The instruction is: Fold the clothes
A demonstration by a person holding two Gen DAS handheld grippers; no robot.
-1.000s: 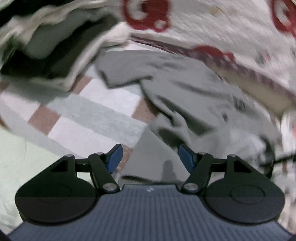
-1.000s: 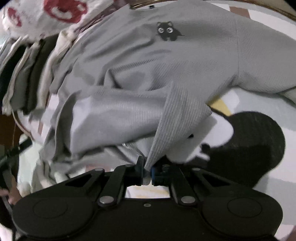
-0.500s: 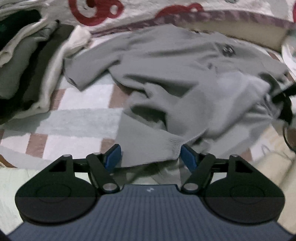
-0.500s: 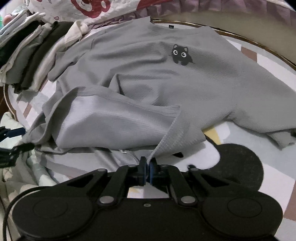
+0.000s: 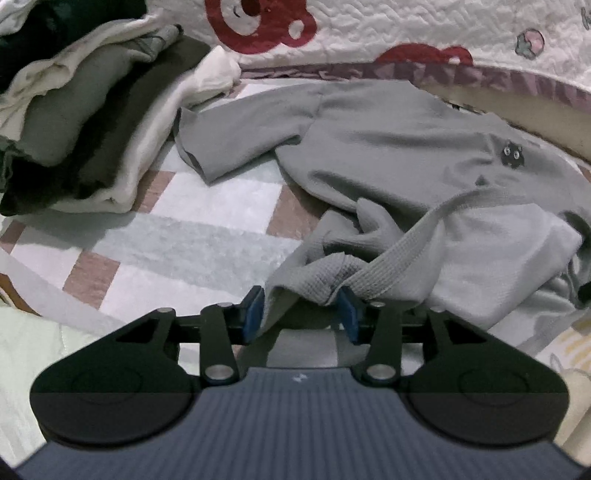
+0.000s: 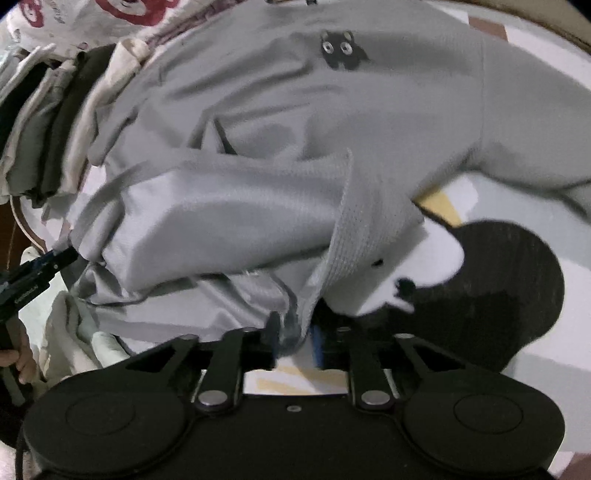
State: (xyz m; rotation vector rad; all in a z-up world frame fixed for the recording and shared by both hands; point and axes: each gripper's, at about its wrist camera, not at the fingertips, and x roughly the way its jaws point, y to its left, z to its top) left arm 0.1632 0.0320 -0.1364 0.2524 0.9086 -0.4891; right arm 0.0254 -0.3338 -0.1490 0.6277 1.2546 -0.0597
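A grey shirt (image 5: 406, 147) with a small black cat print (image 5: 512, 154) lies rumpled on a checked rug (image 5: 203, 229), its lower part turned back over itself. My left gripper (image 5: 301, 314) is low over the near hem; its jaws are closing with a bunched fold of hem between them, still wide apart. In the right wrist view the same shirt (image 6: 295, 110) fills the frame. My right gripper (image 6: 295, 339) is opening, and the shirt's corner hangs loose between its parted jaws. The left gripper's tip (image 6: 33, 273) shows at the left edge there.
A stack of folded clothes (image 5: 85, 122) sits at the far left, also seen as the stack (image 6: 44, 122) in the right view. A white quilt with red bear prints (image 5: 369, 29) runs along the back. A black round patch (image 6: 498, 295) marks the rug on the right.
My left gripper came down onto the shirt's near hem and its jaws narrowed around it. My right gripper's jaws, pinched on the shirt's corner before, have parted.
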